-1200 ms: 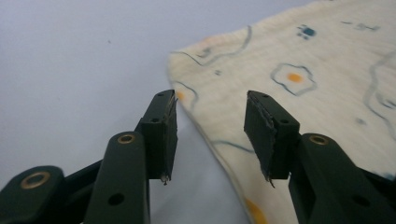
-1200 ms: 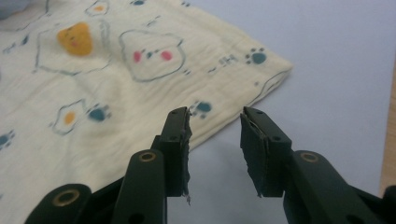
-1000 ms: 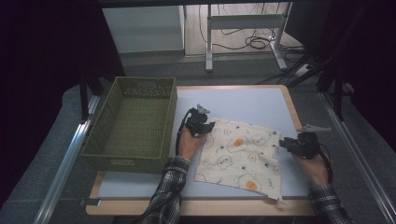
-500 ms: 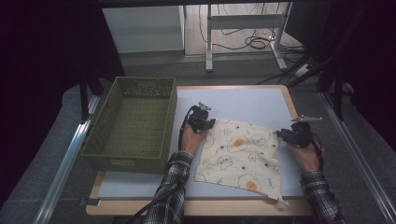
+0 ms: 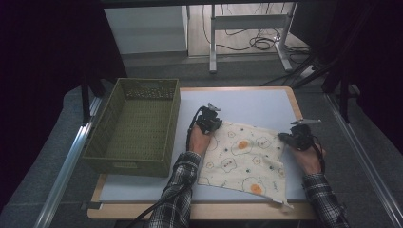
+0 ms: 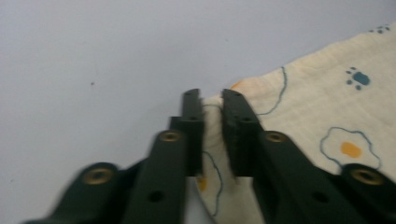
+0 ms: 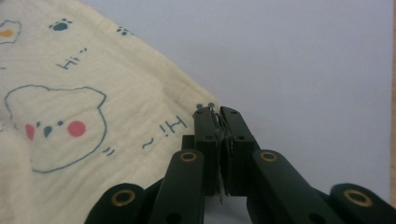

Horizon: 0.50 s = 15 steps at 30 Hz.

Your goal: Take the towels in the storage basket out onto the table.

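A cream cloth [image 5: 242, 156] printed with fried eggs and bears lies flat on the pale blue table top [image 5: 252, 102]. My left gripper [image 5: 209, 119] is at the cloth's far left corner. In the left gripper view the jaws [image 6: 211, 100] stand close together with that corner of the cloth [image 6: 317, 107] pinched between them, a narrow gap still showing. My right gripper [image 5: 294, 135] is at the far right corner. In the right gripper view its jaws [image 7: 218, 116] are pressed tight on the edge of the cloth [image 7: 93, 84].
A green woven basket [image 5: 138, 123] stands on the left part of the table, close to my left gripper. The table's wooden rim [image 5: 295, 102] runs just right of my right gripper. Metal rails [image 5: 66, 161] flank the table.
My right gripper has moved forward and inward onto the cloth's far right corner. The left gripper has stayed at the far left corner.
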Available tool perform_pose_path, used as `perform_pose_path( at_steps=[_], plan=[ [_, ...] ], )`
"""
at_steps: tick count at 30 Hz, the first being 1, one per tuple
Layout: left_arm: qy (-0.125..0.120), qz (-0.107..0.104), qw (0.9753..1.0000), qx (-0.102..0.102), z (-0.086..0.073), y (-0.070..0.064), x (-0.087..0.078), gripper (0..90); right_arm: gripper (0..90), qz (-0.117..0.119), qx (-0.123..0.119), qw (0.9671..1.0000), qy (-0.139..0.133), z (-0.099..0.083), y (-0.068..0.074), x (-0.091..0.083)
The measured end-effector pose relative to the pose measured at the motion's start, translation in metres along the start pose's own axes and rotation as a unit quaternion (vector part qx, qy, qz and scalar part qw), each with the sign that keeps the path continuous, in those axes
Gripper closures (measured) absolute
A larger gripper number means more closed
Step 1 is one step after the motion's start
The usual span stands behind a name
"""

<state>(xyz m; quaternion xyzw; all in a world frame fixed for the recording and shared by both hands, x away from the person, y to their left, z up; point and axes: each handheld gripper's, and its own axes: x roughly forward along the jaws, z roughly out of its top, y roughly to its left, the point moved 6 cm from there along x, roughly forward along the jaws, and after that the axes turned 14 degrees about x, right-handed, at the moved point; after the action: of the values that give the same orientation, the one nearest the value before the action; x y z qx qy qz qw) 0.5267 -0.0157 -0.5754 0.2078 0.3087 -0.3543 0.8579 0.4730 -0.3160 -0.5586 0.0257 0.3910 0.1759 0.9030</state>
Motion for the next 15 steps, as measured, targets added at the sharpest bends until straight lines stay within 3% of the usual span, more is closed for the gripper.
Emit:
perform_pose_path(
  at_steps=[2,4,8,15],
  plan=[
    [0.006,0.018,0.9998,0.009,0.002,-0.001,-0.001,87.0,87.0,-0.015,-0.006,0.9999,-0.003,0.004,-0.001,0.002],
    [-0.003,0.020,0.9998,0.002,0.003,0.001,-0.001,87.3,87.0,-0.023,-0.003,0.9997,-0.008,0.010,-0.004,0.005],
    [-0.013,0.038,0.9990,-0.019,0.002,0.016,-0.009,87.4,87.1,-0.019,0.012,0.9995,-0.024,0.023,-0.005,0.010],
    [-0.037,0.066,0.9967,-0.030,0.008,0.033,-0.027,87.1,87.2,-0.018,0.004,0.9985,-0.051,0.054,0.005,0.010]
  ],
)
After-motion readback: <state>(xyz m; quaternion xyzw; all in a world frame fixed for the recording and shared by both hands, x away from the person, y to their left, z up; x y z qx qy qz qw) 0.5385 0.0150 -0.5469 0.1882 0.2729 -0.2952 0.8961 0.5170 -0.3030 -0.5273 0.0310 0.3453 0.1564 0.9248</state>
